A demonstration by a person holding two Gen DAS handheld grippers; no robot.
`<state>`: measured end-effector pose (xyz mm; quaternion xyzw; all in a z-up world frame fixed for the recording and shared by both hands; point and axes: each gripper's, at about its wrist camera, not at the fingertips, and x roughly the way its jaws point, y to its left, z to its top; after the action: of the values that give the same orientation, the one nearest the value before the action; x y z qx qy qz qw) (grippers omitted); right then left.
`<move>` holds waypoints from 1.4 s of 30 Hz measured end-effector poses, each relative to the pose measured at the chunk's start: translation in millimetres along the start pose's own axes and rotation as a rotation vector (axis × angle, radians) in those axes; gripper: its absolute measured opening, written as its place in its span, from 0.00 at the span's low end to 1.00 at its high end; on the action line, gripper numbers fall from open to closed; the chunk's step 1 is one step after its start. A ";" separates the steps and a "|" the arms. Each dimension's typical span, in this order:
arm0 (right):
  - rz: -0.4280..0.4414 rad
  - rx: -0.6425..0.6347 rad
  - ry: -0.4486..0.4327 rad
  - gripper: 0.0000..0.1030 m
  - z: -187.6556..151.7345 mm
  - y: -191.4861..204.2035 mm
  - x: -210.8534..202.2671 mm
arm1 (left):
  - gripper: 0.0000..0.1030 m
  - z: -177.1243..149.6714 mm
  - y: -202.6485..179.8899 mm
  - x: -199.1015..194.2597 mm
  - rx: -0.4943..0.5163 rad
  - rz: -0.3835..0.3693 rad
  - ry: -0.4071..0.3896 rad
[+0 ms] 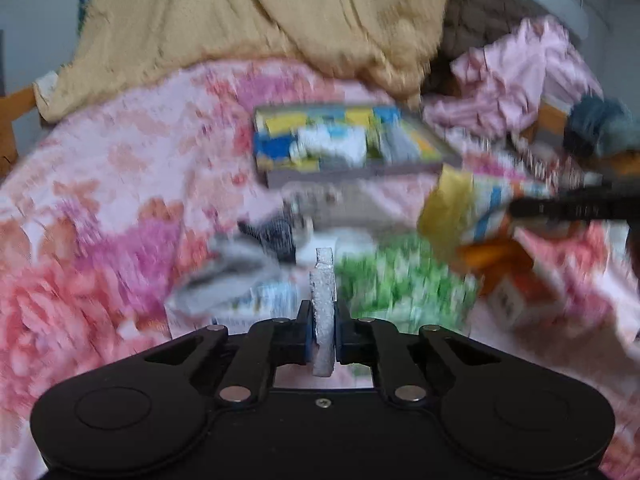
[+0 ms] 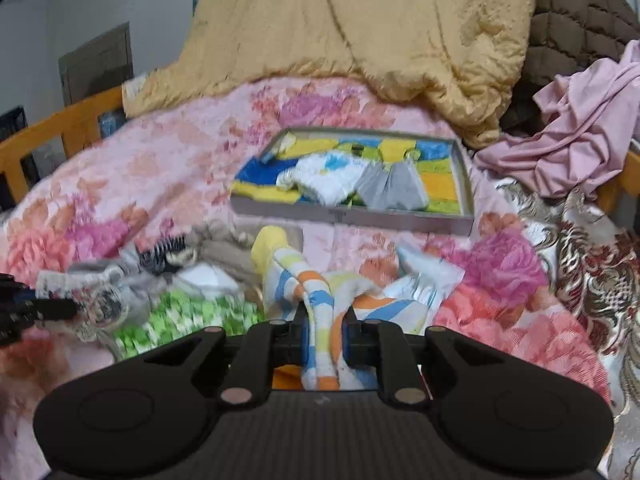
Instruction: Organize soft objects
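Holding a sock in each hand, I am over the flowered bedspread [image 2: 168, 168] with the pile of loose socks just below me. My right gripper [image 2: 325, 332] is pinched narrow on the striped sock [image 2: 316, 308], white with orange, blue and yellow bands; the fabric is bunched between the jaws and runs away from them, its yellow toe [image 2: 270, 246] drooping toward the bed, so I judge I have it by the cuff end to let the rest hang free. My left gripper [image 1: 323, 320] is squeezed nearly closed on a thin pale grey sock [image 1: 323, 296], which stands edge-on between the pads and pokes up past their tips. The left view is blurred, so I cannot tell more about that sock's pattern. Ahead of both grippers lies the shallow grey tray [image 2: 352, 216], resting on the bedspread with a white sock and a grey one already inside on its bright lining; that looks to me like the place these socks belong. Below and between my hands stay the green knitted piece [image 2: 188, 316] and a heap of grey and dark socks [image 2: 120, 280], still unsorted. Behind the tray the tan quilt [image 2: 360, 28] is heaped up, and pink clothes [image 2: 572, 132] sit at the right, clear of my path.
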<state>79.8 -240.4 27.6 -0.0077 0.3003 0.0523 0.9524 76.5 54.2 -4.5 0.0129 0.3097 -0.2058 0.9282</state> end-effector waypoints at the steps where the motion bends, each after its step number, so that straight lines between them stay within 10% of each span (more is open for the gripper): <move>1: -0.002 0.009 -0.021 0.15 4.5 -0.8 -6.9 | 0.10 7.3 2.6 -8.4 -0.027 0.000 -0.032; 10: -0.059 0.075 -0.183 0.15 45.3 -0.3 -62.5 | 0.10 87.8 -16.6 -59.0 -0.008 0.060 -0.305; 15: -0.184 0.136 -0.319 0.15 50.5 4.2 -85.5 | 0.10 100.4 -59.5 -49.3 0.084 0.271 -0.418; 23: -0.194 0.145 -0.333 0.15 54.5 6.6 -81.3 | 0.10 99.5 -67.6 -12.9 -0.039 0.171 -0.328; 42: -0.176 0.061 -0.352 0.15 97.5 18.6 -30.5 | 0.10 139.9 -79.0 45.4 0.031 0.138 -0.352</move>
<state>108.8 -220.3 125.2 0.0042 0.1289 -0.0399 0.9909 158.2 -56.2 90.3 0.0124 0.1375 -0.1453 0.9797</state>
